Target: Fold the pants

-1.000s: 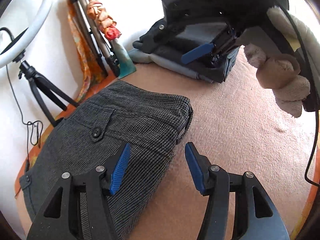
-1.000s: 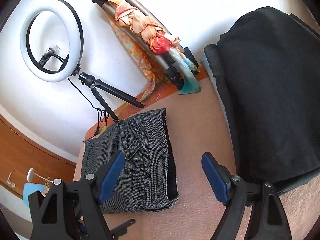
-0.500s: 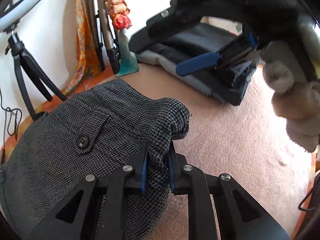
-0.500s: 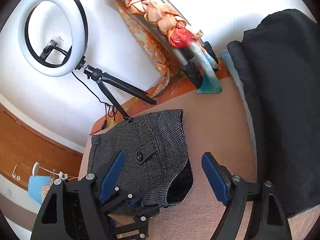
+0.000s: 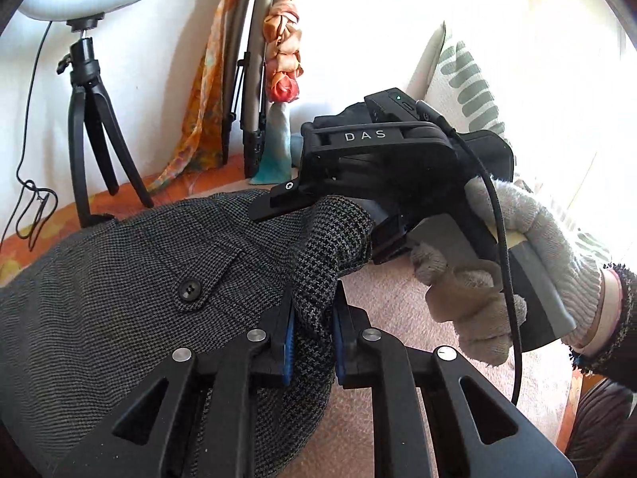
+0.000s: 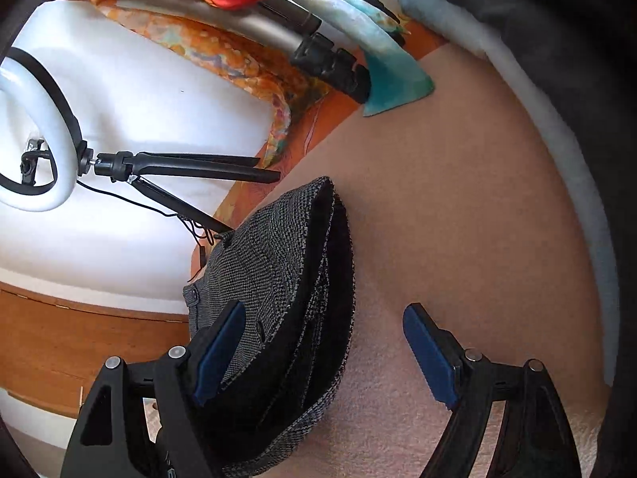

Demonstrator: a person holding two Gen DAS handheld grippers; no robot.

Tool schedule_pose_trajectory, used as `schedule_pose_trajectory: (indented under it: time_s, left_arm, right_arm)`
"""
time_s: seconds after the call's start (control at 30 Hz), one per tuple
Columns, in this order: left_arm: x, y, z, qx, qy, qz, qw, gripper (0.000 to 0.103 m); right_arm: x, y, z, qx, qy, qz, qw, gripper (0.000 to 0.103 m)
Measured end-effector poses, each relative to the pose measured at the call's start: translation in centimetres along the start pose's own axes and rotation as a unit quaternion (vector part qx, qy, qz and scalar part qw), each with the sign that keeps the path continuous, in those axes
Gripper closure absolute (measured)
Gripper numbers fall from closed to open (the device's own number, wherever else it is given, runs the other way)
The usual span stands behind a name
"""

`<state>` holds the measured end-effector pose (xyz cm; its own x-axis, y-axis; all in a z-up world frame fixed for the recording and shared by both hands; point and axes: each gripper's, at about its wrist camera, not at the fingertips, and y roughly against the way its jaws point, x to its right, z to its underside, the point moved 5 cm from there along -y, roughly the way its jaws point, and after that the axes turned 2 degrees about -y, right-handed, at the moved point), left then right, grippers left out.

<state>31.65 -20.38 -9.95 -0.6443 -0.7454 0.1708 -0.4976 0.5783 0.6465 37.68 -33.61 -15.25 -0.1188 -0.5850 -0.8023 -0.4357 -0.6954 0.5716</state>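
The folded grey checked pants (image 5: 131, 279) lie on the pink blanket (image 5: 398, 298). My left gripper (image 5: 312, 342) is shut on their near right edge and lifts it a little. My right gripper (image 6: 330, 354) is open, with its left finger over the raised edge of the pants (image 6: 286, 279) and its right finger above the blanket (image 6: 458, 239). In the left wrist view the right gripper body (image 5: 378, 167), held in a gloved hand (image 5: 517, 259), sits at the far corner of the pants; its fingertips are hidden by cloth.
A ring light on a tripod (image 5: 87, 127) and a folded tripod wrapped in an orange scarf (image 5: 254, 79) stand by the white wall. A stack of dark folded clothes (image 6: 557, 59) lies at the right. A patterned pillow (image 5: 469, 91) is behind.
My left gripper has closed on the edge of the pants and raised it. My right gripper has moved down and in to the lifted edge, staying open.
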Motion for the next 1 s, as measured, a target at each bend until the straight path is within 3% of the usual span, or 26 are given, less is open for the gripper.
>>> schedule_pose_trajectory:
  time_s: [0.03,0.2,0.23,0.27,0.37,0.6,0.67,0.77,0.87,1.0]
  left_arm:
    - [-0.2,0.0,-0.1,0.000,-0.002,0.000,1.0000,0.090]
    - [0.2,0.0,0.2,-0.004,-0.014,-0.006,0.9999,0.090]
    - [0.3,0.0,0.3,-0.004,-0.016,-0.007,0.9998,0.090]
    - [0.3,0.0,0.3,-0.005,-0.016,-0.009,0.9998,0.090]
    - [0.2,0.0,0.3,-0.002,-0.010,-0.013,0.9999,0.090]
    - [-0.2,2.0,0.1,0.016,0.019,-0.002,0.9997,0.089]
    - [-0.3,2.8,0.3,0.003,0.030,0.017,0.9994,0.080]
    - [-0.8,5.5,1.2,0.001,0.031,0.005,0.9995,0.062]
    - [-2.9,8.5,2.5,0.013,0.023,-0.054,0.9982,0.061]
    - [-8.7,9.1,4.6,-0.008,0.053,-0.169,0.9842,0.061]
  right_arm:
    - [-0.1,-0.3,0.0,-0.003,-0.002,-0.008,1.000,0.020]
    - [-0.5,-2.0,0.0,-0.016,-0.017,-0.030,0.999,0.048]
    - [-0.6,-2.1,0.1,-0.014,-0.019,-0.037,0.999,0.064]
    - [-0.8,-2.1,0.1,-0.008,-0.018,-0.033,0.999,0.074]
    - [-2.1,-1.6,0.3,0.012,0.011,-0.014,1.000,0.087]
    - [-6.6,0.8,1.1,0.044,0.069,0.013,0.997,0.090]
    - [-8.1,1.2,1.5,0.049,0.082,0.017,0.995,0.091]
    - [-9.7,1.9,2.1,0.055,0.093,0.022,0.994,0.091]
    - [-11.2,2.1,2.5,0.062,0.103,0.029,0.992,0.091]
    - [-12.4,2.7,3.5,0.070,0.103,0.044,0.991,0.091]
